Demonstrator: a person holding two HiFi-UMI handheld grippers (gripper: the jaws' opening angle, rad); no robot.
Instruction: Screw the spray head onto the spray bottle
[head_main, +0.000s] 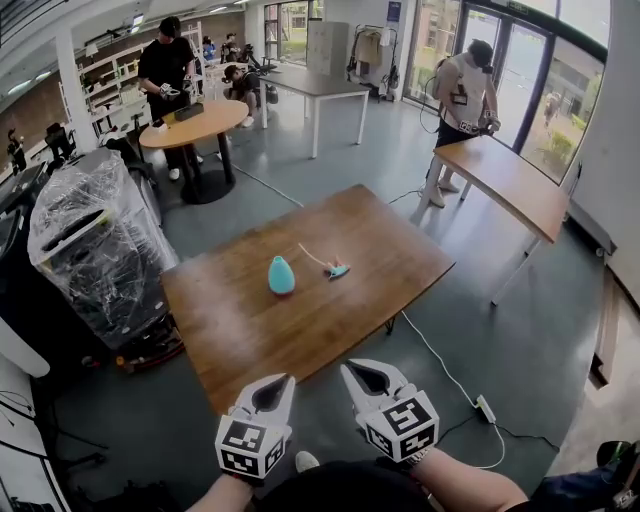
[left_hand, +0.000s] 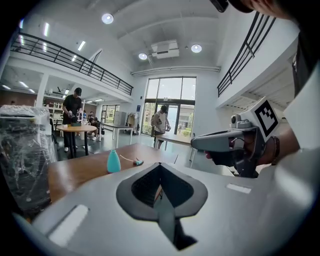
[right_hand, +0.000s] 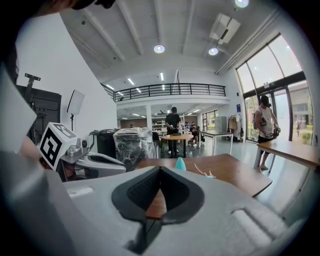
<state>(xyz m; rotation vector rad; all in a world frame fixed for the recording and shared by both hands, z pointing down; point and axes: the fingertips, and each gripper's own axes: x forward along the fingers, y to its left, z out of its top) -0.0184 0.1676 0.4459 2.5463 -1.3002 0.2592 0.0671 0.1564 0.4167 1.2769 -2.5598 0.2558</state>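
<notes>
A teal spray bottle (head_main: 281, 275) stands upright near the middle of the brown wooden table (head_main: 250, 320). Just to its right lies the teal spray head (head_main: 337, 269) with its thin tube pointing back toward the bottle. Both show small in the left gripper view as the bottle (left_hand: 113, 161) and spray head (left_hand: 138, 162), and in the right gripper view as the bottle (right_hand: 180, 164) and spray head (right_hand: 206, 174). My left gripper (head_main: 275, 384) and right gripper (head_main: 358, 375) hover side by side short of the table's near edge, both shut and empty.
A plastic-wrapped cart (head_main: 95, 240) stands left of the table. A round table (head_main: 195, 125) with a person beside it is behind, another wooden table (head_main: 515, 185) with a person at the right. A white cable and power strip (head_main: 484, 408) lie on the floor.
</notes>
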